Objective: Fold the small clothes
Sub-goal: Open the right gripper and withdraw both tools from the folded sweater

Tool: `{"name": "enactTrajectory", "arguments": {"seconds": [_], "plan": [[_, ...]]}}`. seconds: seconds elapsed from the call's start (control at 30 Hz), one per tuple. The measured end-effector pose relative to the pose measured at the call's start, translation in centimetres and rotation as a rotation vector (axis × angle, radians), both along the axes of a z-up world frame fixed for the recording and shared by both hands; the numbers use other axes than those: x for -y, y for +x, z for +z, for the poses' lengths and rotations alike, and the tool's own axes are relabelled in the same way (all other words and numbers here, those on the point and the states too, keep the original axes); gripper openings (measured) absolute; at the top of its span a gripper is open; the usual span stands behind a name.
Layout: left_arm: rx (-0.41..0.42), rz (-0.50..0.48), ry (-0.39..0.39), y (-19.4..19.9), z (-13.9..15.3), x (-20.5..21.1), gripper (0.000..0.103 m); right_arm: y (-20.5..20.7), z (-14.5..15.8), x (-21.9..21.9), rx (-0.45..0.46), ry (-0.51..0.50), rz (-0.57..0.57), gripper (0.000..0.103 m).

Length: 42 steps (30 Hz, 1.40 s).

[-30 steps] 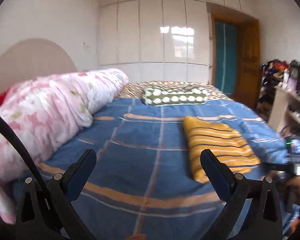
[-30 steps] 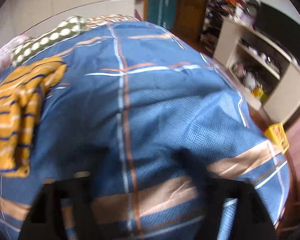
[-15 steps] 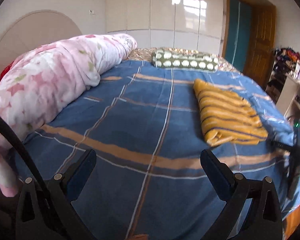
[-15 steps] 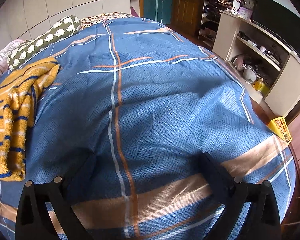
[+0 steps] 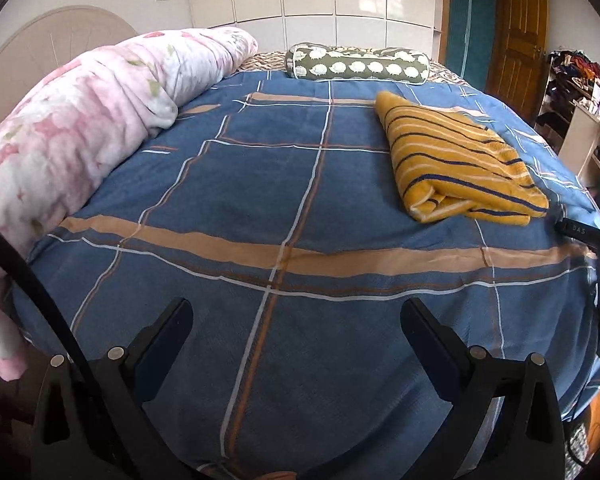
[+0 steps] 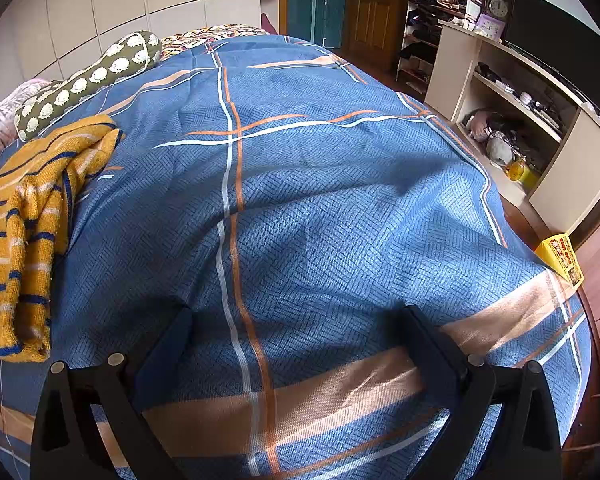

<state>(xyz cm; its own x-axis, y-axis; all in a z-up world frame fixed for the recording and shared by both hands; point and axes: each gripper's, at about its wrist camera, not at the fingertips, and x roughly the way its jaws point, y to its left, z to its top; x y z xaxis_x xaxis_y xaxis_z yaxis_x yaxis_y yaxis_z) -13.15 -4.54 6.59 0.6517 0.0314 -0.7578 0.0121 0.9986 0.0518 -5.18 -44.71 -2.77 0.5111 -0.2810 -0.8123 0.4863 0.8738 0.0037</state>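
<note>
A mustard-yellow knit garment with dark blue and white stripes point(image 5: 456, 160) lies folded on the blue checked bedspread point(image 5: 260, 184), right of centre in the left wrist view. It shows again at the left edge of the right wrist view point(image 6: 24, 232). My left gripper point(image 5: 296, 320) hovers open over the near edge of the bed, well short of the garment, with nothing between its fingers. My right gripper point(image 6: 296, 324) is open too, over bare bedspread to the right of the garment. Part of the right tool point(image 5: 588, 232) shows at the right edge of the left wrist view.
A rolled pink floral quilt point(image 5: 80, 128) runs along the bed's left side. A green bolster with white sheep point(image 5: 356, 66) lies at the far end. A beige shelf unit point(image 6: 512, 92) with a television and clutter stands right of the bed, a yellow box point(image 6: 562, 256) on the floor.
Both views have risen and pulled back towards the foot of the bed, so the garment sits farther from the left gripper. The right view has sharpened from blur. Both grippers stay open.
</note>
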Motion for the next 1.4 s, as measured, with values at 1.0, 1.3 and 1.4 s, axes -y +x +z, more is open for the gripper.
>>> {"name": "enactTrajectory", "arguments": {"seconds": [1.0,1.3,1.4], "plan": [[-0.095,-0.015,0.097,5.0,-4.6,1.9,0.103,0.0,0.0,0.0,0.001,0.0,0.0,0.103],[-0.148,0.012,-0.031,7.7,-7.6,0.7,0.103,0.0,0.0,0.0,0.002,0.0,-0.001,0.103],[-0.133,0.0,-0.041,7.6,-7.8,0.5,0.103,0.0,-0.1,-0.1,-0.002,-0.005,-0.001,0.103]]}}
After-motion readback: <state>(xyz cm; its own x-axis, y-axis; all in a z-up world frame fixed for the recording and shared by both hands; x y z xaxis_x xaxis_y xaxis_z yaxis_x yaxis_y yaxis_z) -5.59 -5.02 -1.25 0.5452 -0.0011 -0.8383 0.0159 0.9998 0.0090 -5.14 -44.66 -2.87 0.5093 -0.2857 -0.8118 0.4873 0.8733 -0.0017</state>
